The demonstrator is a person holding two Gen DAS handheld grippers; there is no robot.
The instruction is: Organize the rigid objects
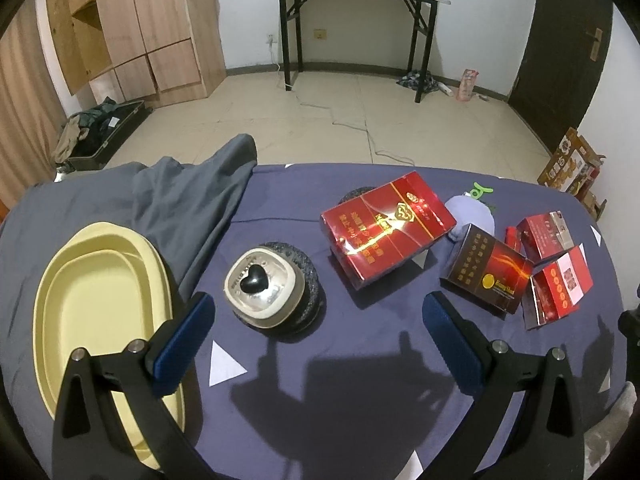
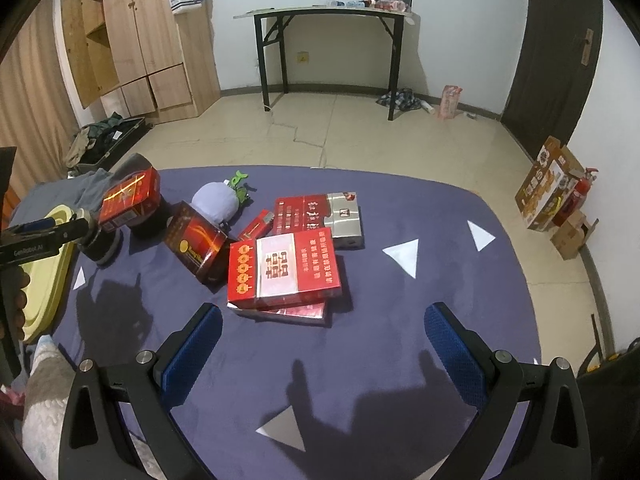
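Both the left hand-held gripper (image 1: 318, 320) and the right hand-held gripper (image 2: 324, 332) hover spread wide and empty above the blue worktop (image 2: 400, 320). Red boxes (image 2: 282, 266) lie clustered mid-worktop; a yellow tray (image 1: 92, 304) sits at its left, beside a heart-topped tin (image 1: 262, 286).

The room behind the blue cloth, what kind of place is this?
Most likely a spare room or bedroom in a home, not a workshop: a wooden wardrobe with doors ajar, an open suitcase of clothes on the tiled floor, and a folding table against the wall.
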